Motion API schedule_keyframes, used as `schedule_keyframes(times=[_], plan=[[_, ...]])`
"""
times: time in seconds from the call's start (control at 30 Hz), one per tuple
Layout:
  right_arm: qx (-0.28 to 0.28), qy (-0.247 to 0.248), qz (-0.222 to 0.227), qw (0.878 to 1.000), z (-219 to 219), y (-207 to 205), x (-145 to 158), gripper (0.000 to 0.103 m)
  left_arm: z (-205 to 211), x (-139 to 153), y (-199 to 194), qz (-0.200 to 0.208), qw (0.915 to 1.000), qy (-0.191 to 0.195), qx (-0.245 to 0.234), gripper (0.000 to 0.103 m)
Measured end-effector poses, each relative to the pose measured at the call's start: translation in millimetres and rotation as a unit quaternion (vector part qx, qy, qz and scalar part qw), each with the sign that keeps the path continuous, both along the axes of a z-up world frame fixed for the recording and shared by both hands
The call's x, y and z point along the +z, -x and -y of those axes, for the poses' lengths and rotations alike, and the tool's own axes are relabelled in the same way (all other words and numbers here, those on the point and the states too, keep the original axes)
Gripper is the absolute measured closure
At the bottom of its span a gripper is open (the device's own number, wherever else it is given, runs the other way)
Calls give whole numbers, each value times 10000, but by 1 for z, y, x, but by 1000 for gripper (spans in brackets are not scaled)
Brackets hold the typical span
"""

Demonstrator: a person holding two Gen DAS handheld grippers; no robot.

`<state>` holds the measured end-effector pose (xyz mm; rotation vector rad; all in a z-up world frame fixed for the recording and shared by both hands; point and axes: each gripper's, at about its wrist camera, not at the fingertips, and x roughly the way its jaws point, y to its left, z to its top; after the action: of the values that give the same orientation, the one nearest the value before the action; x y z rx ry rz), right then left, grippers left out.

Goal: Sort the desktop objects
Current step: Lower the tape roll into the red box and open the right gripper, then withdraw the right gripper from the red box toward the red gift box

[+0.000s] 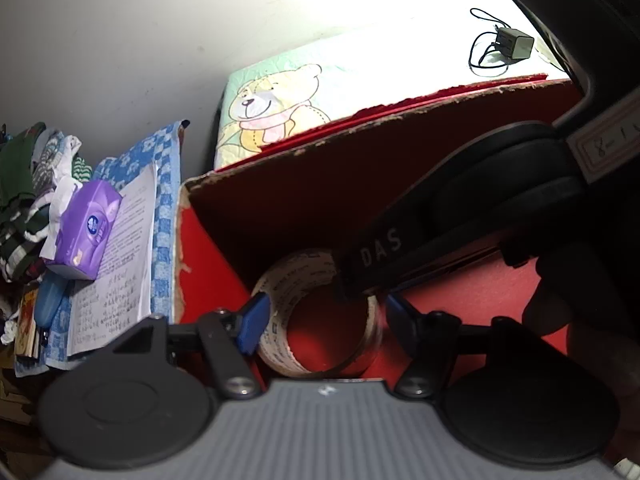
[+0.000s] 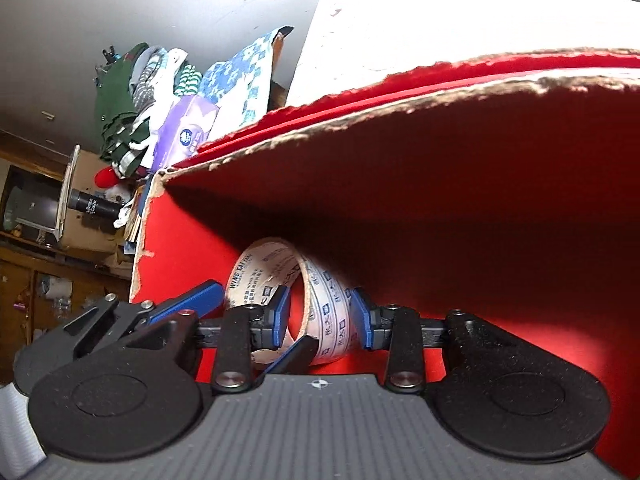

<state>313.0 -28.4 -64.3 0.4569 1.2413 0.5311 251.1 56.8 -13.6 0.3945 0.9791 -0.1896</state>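
1. The roll of printed packing tape [image 2: 316,300] is already down inside the red cardboard box [image 2: 480,208], sitting on its floor near the left corner, so that item looks basically sorted.
2. Right gripper [image 2: 320,318] has its blue pads on either side of the roll's band, one inside the ring and one outside. Looks clamped on it, so not let go yet.
3. Left gripper [image 1: 322,316] is spread apart around the same roll, pads not pressing it.
4. Still outside the box: a purple tissue pack [image 1: 82,234] on papers, plus a black charger [image 1: 514,44] further back. Those seem left to do.
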Motion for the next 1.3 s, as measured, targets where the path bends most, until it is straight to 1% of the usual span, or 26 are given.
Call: schedule_keyframes(times=[0.2, 0.57, 0.7, 0.77, 0.83, 0.97, 1.1, 1.2, 1.3], plan=[[-150, 162, 44, 9997, 6, -1, 0, 63, 0, -1, -1, 11, 10000, 45, -52, 33], [-366, 217, 90, 9991, 9, -4, -1, 63, 0, -1, 0, 28, 10000, 8, -22, 32], [-540, 263, 80, 9982, 12, -6, 1, 63, 0, -1, 0, 22, 10000, -29, 21, 32], [-668, 395, 87, 9969, 16, -4, 5, 63, -1, 1, 2, 47, 9999, -55, 71, 32], [-743, 532, 203, 9956, 20, 1, 12, 63, -4, 4, 4, 63, 9999, -17, 146, 32], [-1006, 587, 443, 9922, 35, 13, 30, 63, -7, 12, 10, 111, 9996, 129, 237, 31], [-1166, 469, 672, 9898, 48, 31, 46, 63, -4, 19, 18, 208, 9994, 190, 219, 26], [-1263, 364, 797, 9881, 55, 45, 51, 63, -2, 23, 25, 238, 9991, 262, 225, 25], [-1309, 361, 1037, 9853, 60, 59, 57, 63, -5, 29, 33, 276, 9986, 371, 269, 25]])
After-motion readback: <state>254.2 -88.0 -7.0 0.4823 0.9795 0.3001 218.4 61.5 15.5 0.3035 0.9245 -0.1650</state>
